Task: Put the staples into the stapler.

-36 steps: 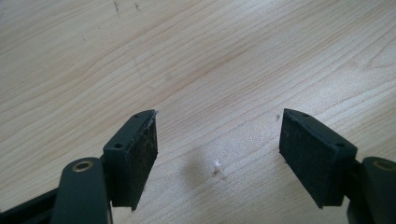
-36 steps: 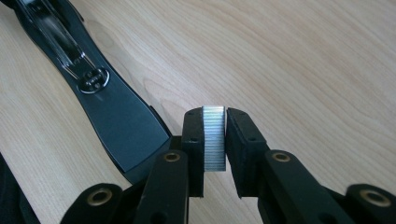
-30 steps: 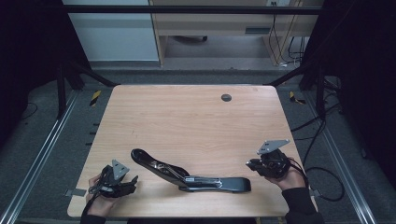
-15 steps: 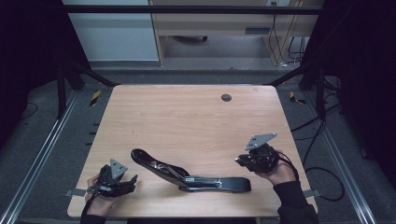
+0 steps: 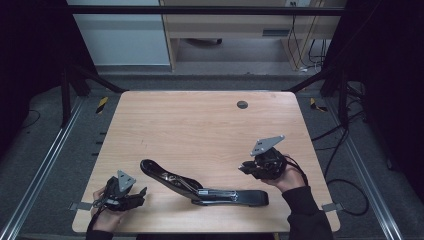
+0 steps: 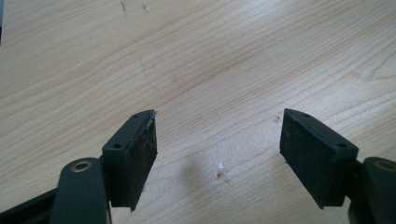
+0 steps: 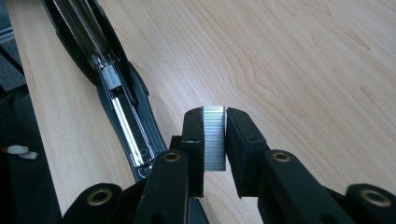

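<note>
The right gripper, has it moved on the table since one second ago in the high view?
Yes. The right gripper, shut on a staple strip, has moved left and slightly away from the near table edge, toward the open stapler.

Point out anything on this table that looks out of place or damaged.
Nothing looks damaged. The one unusual sight is the black stapler, which lies hinged wide open along the near edge of the table, its staple channel bare. The right gripper pinches a strip of staples beside it.
</note>
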Demonstrator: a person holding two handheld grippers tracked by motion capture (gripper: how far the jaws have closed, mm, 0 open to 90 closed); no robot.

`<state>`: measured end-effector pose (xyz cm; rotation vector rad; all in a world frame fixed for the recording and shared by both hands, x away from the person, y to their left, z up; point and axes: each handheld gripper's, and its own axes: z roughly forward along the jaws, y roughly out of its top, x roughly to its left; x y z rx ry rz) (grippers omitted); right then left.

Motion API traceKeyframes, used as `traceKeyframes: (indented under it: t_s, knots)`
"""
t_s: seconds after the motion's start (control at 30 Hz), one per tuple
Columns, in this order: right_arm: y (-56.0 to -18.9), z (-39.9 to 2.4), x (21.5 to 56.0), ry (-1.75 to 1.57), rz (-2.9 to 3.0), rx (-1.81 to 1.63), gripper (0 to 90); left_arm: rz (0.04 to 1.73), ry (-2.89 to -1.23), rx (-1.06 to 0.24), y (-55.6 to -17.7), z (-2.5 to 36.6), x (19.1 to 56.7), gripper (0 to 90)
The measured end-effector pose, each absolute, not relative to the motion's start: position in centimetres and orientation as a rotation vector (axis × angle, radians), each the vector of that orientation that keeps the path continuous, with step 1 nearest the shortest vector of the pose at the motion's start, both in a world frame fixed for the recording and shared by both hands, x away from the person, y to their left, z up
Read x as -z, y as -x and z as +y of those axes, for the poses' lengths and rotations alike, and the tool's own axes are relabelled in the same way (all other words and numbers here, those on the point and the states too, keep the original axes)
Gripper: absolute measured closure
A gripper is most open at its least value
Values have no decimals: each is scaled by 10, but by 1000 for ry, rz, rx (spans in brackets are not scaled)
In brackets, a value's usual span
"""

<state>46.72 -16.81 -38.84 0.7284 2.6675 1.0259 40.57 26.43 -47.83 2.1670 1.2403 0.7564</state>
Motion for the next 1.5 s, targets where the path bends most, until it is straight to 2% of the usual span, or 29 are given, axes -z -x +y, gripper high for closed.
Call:
traceKeyframes:
  t_s: [0.77,1.5]
  knots:
    - [-475,-133,393,-573,2828,-1064,775,1244,-2164,-755,-406,265,478,268]
    - [-470,-128,400,-424,2894,-1059,776,1250,-2164,-749,-407,265,478,269]
